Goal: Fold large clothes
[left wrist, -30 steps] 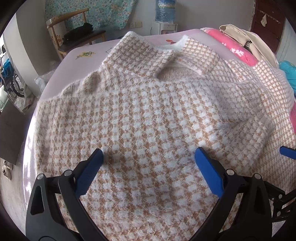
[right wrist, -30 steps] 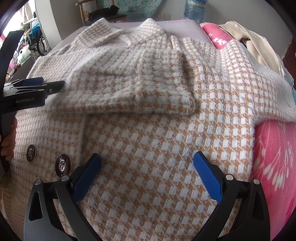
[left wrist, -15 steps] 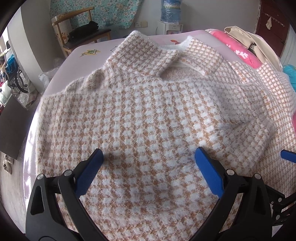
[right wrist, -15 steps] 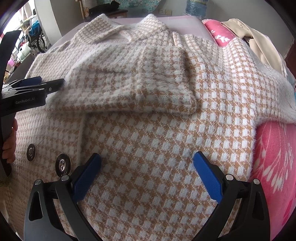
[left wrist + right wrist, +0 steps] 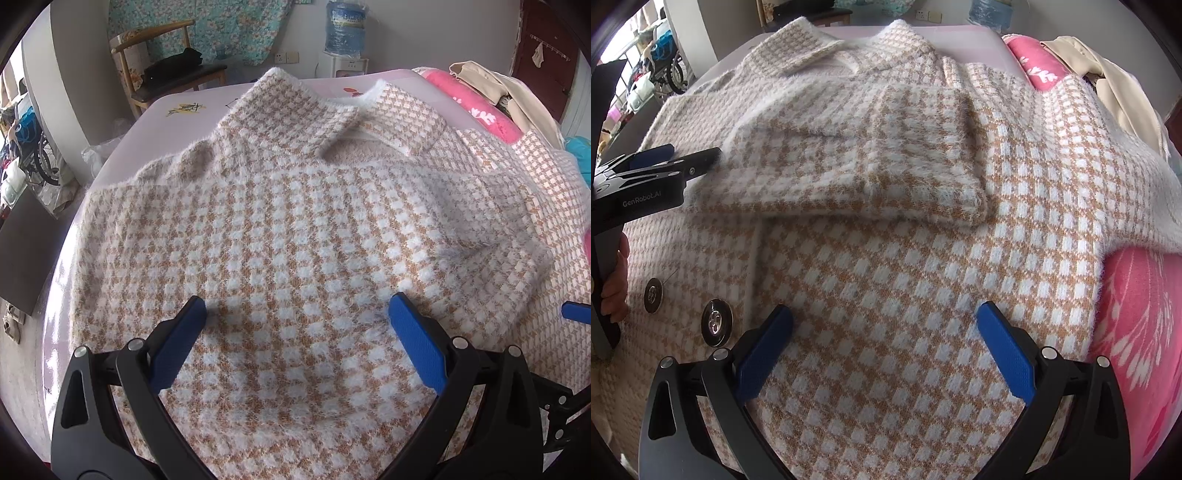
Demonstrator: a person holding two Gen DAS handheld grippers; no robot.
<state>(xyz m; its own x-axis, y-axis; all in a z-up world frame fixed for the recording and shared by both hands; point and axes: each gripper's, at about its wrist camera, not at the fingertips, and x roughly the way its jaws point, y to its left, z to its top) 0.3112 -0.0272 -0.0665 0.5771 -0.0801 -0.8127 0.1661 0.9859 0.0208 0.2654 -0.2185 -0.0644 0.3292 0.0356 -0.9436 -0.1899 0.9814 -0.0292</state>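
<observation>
Fuzzy tan-and-white checked knit cardigan (image 5: 295,240) lies spread on the pale pink bed (image 5: 177,107), collar at the far end, one sleeve folded across its chest. Hem cut off below. Left hand-held gripper (image 5: 295,325) and right hand-held gripper (image 5: 884,328) hover above it, jaws apart, empty. Two round metal buttons (image 5: 716,323) show.

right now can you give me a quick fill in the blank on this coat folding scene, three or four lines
1. Both the left claw and the right claw have their jaws ____.
2. The coat has a tan and ____ check pattern.
3. One sleeve lies folded ____ the coat's front.
4. The blanket beside the coat is ____.

Missing words: open; white; across; pink
</observation>
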